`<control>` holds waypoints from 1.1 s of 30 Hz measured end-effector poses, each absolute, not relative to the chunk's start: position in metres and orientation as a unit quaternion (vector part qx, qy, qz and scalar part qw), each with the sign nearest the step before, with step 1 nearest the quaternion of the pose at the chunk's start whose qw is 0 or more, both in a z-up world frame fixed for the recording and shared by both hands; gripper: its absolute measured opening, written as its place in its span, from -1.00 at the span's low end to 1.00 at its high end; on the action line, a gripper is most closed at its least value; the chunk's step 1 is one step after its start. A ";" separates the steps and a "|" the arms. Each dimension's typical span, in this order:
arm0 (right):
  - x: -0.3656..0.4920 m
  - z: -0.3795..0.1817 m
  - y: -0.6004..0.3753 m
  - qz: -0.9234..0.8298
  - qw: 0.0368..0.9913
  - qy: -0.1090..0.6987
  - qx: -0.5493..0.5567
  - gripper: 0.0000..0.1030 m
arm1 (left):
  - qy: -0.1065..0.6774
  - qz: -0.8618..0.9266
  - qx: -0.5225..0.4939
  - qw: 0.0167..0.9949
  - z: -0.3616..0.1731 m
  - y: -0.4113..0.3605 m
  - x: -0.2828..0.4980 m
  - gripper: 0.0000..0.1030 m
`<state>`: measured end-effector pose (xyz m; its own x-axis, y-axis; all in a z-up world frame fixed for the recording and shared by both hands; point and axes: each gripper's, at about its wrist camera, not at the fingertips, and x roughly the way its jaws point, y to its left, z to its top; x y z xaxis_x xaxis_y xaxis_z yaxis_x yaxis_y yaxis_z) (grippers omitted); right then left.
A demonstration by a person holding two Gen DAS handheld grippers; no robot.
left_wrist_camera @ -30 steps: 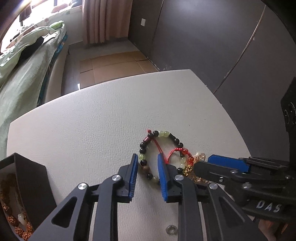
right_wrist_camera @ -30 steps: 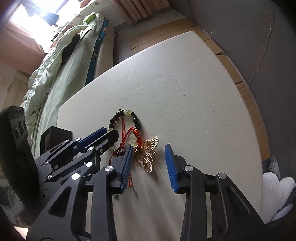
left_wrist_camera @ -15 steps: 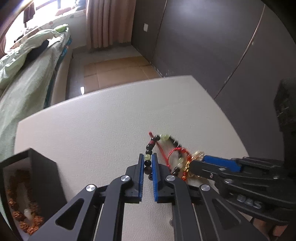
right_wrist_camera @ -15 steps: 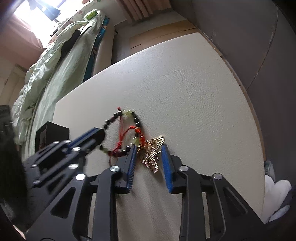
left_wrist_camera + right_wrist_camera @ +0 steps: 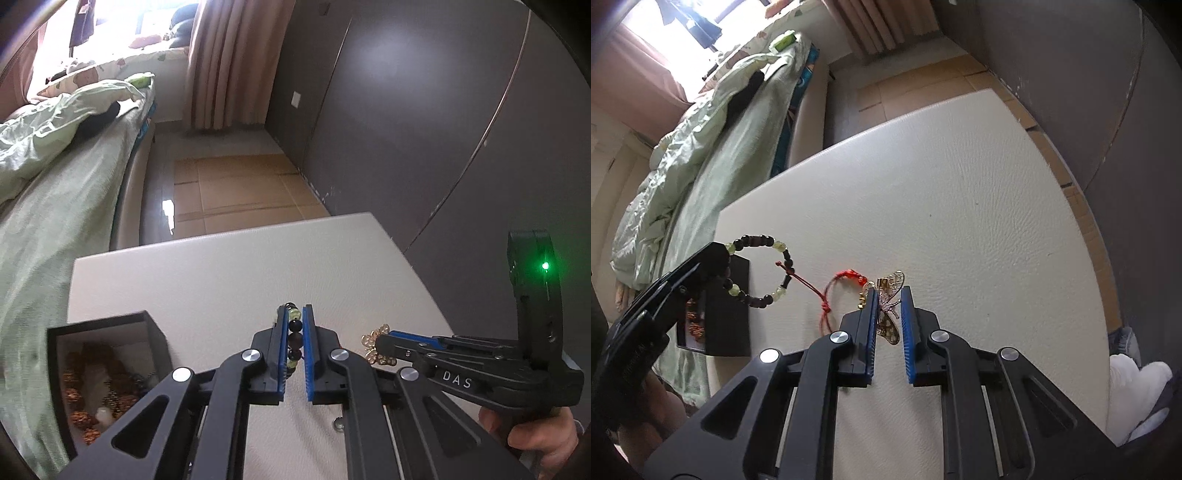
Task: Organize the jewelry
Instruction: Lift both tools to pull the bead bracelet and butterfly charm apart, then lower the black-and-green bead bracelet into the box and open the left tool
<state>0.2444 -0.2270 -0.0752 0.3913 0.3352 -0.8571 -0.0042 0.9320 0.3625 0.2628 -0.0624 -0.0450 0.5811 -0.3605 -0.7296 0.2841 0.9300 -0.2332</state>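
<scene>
Left wrist view: left tongs (image 5: 294,328) clamped on the beaded bracelet (image 5: 294,334), dark and pale-green beads stacked between the blue pads (image 5: 283,343). Bracelet is lifted clear of the white table (image 5: 221,273). Right tongs (image 5: 373,345) enter from the right edge of the table, tips carrying the gold butterfly pendant (image 5: 373,341). Open black jewelry box (image 5: 107,373) stands at the near-left corner of the table, with orange-brown beads and a pale stone inside. A small metal ring (image 5: 338,424) lies on the table near the near edge, below the left tongs

Right wrist view: right tongs (image 5: 888,295) narrowed onto the gold butterfly pendant (image 5: 891,306), the pendant standing on edge between the pads (image 5: 908,317); whether it touches the table (image 5: 960,221) I cannot tell. A red cord (image 5: 831,295) runs from the pendant's top, loops, and reaches across to the beaded bracelet (image 5: 761,266), so the two pieces are joined. The bracelet hangs as an open ring from the left tongs (image 5: 716,258), in front of the black jewelry box (image 5: 727,317) at the left edge of the table. A bed (image 5: 713,147) with green bedding lies beyond that edge
</scene>
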 end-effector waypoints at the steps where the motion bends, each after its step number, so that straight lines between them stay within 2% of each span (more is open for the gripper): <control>1: 0.243 -0.072 -0.227 0.105 0.822 0.538 0.154 -0.74 | 0.416 -0.181 -0.048 0.890 -0.040 -0.059 0.261 -0.90; 16: 0.230 -0.040 -0.196 0.156 0.839 0.492 0.173 -0.74 | 0.361 -0.147 -0.068 0.918 0.011 -0.002 0.226 -0.90; 33: 0.221 -0.031 -0.131 0.217 0.838 0.474 0.160 -0.74 | 0.379 -0.101 -0.076 0.917 -0.008 0.063 0.214 -0.89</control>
